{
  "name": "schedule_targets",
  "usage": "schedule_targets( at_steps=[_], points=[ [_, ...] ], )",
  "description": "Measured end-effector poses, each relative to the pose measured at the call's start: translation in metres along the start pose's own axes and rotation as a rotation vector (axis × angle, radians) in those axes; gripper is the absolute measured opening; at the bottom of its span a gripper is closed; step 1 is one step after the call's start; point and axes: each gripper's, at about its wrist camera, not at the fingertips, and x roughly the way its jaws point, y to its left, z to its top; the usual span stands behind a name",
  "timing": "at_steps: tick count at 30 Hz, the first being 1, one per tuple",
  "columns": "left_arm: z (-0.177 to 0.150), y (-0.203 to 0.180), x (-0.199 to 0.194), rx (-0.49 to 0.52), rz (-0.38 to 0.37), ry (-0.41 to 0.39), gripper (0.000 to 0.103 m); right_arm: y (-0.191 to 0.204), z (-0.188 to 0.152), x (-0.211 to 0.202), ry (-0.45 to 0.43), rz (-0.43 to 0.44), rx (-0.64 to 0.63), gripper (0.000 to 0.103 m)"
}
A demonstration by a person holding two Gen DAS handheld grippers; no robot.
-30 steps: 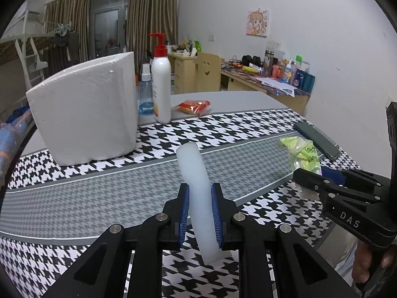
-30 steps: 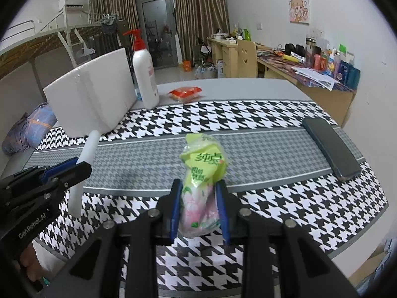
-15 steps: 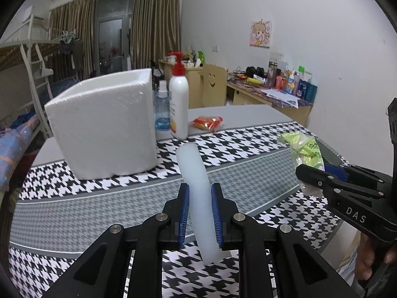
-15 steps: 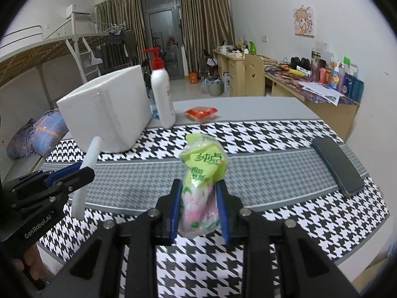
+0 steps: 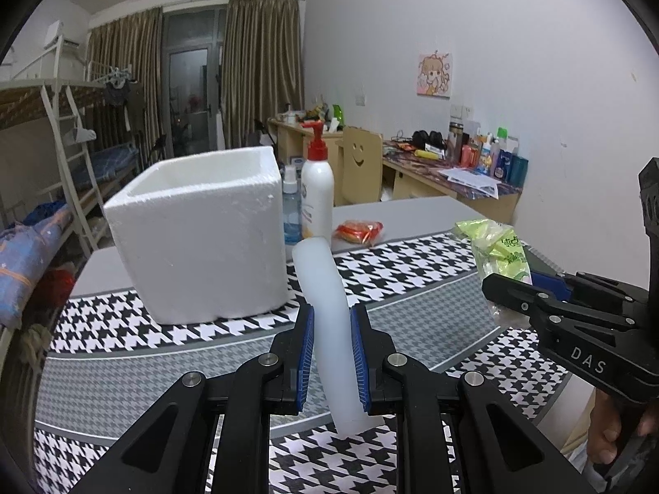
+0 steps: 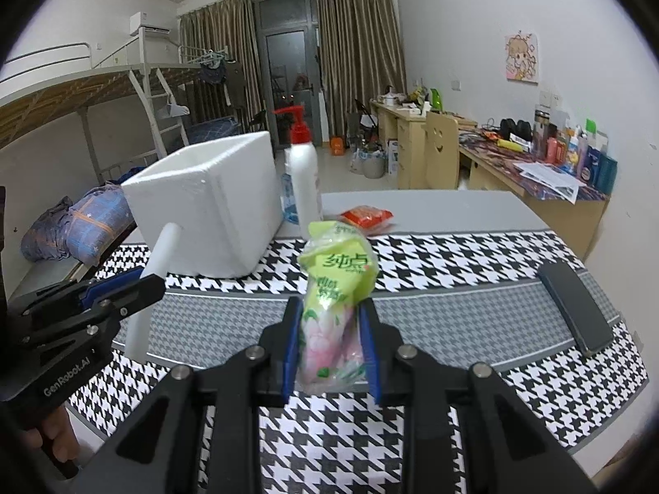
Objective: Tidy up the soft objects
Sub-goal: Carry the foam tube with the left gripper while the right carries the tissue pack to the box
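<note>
Over the houndstooth tablecloth (image 5: 123, 337), both tongs are loaded and held clear of the surface. From my left wrist feed, the left gripper (image 5: 332, 354) is clamped on a white foam tube (image 5: 329, 317) that rises bent toward 12 o'clock. The right gripper (image 5: 515, 292) enters at 3 o'clock, pinching a green tissue pack (image 5: 500, 251).

The right wrist feed adds what the left cannot: the pack's pink lower half pressed between the blue pads (image 6: 291, 341), and a dark phone (image 6: 574, 308) lying flat on the cloth at 3 o'clock, mostly hidden behind the right gripper in the left feed. The left gripper shows here at 9 o'clock with the tube standing above and below it.

Container: white foam box (image 5: 202, 234), open top, sitting on the cloth at 11 o'clock of the left feed. Only its inner rim shows; I cannot tell the contents. Just beside its right wall stand a small blue bottle (image 5: 291, 214) and a pump bottle (image 5: 316, 197); a red snack packet (image 5: 358, 231) lies farther right.
</note>
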Motion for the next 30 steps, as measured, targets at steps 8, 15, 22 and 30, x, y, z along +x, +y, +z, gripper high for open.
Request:
schedule_targets(
  at_steps=[8, 15, 22, 30],
  points=[
    [0.009, 0.008, -0.008, 0.0, 0.013, -0.033, 0.02, 0.012, 0.012, -0.005, -0.034, 0.019, -0.033, 0.032],
    [0.018, 0.011, -0.015, 0.004, 0.015, -0.061, 0.02, 0.019, 0.022, -0.009, -0.062, 0.029, -0.053, 0.032],
    [0.025, 0.017, -0.02, 0.006, 0.026, -0.089, 0.02, 0.028, 0.029, -0.012, -0.084, 0.044, -0.075, 0.032],
    [0.033, 0.024, -0.024, 0.006, 0.034, -0.108, 0.02, 0.037, 0.041, -0.013, -0.098, 0.073, -0.084, 0.032]
  ],
)
